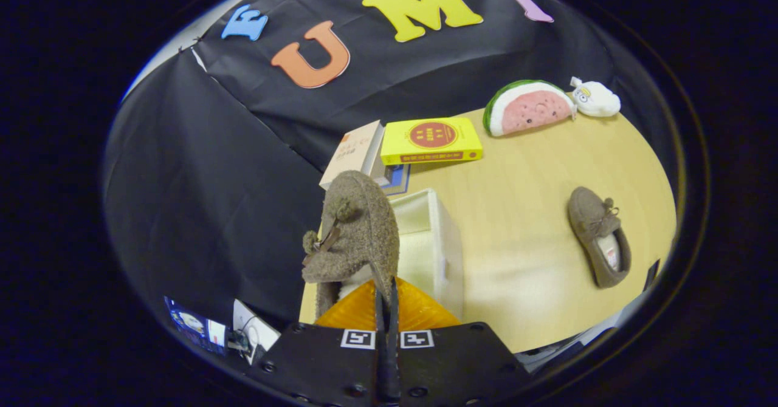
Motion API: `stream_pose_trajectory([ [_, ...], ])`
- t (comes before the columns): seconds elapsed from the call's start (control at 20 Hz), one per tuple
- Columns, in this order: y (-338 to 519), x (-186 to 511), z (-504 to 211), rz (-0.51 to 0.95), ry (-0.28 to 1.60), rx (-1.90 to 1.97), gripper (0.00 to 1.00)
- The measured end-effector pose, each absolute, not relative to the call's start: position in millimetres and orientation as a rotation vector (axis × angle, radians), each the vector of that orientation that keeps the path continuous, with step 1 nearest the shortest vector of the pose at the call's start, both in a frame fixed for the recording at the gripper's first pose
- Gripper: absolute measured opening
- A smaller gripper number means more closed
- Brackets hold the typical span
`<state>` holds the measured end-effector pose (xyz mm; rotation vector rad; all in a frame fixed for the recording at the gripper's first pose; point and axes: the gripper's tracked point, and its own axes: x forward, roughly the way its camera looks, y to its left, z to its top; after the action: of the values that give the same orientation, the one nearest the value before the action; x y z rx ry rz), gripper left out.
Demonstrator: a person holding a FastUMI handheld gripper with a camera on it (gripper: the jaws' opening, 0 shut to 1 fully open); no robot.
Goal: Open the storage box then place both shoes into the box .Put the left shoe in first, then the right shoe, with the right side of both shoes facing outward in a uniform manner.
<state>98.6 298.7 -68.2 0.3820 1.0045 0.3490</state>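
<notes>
Here, fingers (386,300): pressed nearly together, pinching the rim of a brown fuzzy shoe.
Held shoe (355,228): lifted off the surface, toe pointing away from the camera, pom-pom lace on top, hanging in front of the storage box.
Storage box (434,243): white, open at the top, standing on the surface just beyond and beside the held shoe.
Second shoe (598,237): same brown fuzzy kind, lying flat on the surface, well apart from the box, opening facing up.
Surface (516,212): light wood.
Books: 1 yellow book (431,141) with a red round mark on its cover, writing too small to read; 1 pale book (355,152) leaning beside it, beyond the box.
Toys: 1 watermelon-slice plush (527,107) and 1 small white plush (595,98), side by side at the far end of the surface.
Markers: 2 square black-and-white tags (386,338) on the gripper body.
</notes>
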Motion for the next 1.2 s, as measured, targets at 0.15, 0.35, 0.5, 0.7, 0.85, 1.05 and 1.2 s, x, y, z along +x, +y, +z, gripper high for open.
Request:
stream_pose_trajectory([
  [0.15, 320.6, 108.5, -94.7, 0.295, 1.008, 0.405, 0.01],
  [0.35, 333.2, 128.2, -143.6, 0.187, 1.017, 0.387, 0.01],
  [0.5, 344.9, 131.3, -173.6, 0.153, 1.04, 0.345, 0.01],
  [0.7, 363.5, 130.5, -209.4, 0.126, 1.106, 0.307, 0.01],
  [0.85, 379.5, 126.5, -227.2, 0.149, 1.179, 0.269, 0.01],
  [1.05, 384.7, 128.8, -229.3, 0.161, 1.204, 0.206, 0.01],
  [1.2, 386.7, 127.6, -231.6, 0.175, 1.234, 0.19, 0.03],
])
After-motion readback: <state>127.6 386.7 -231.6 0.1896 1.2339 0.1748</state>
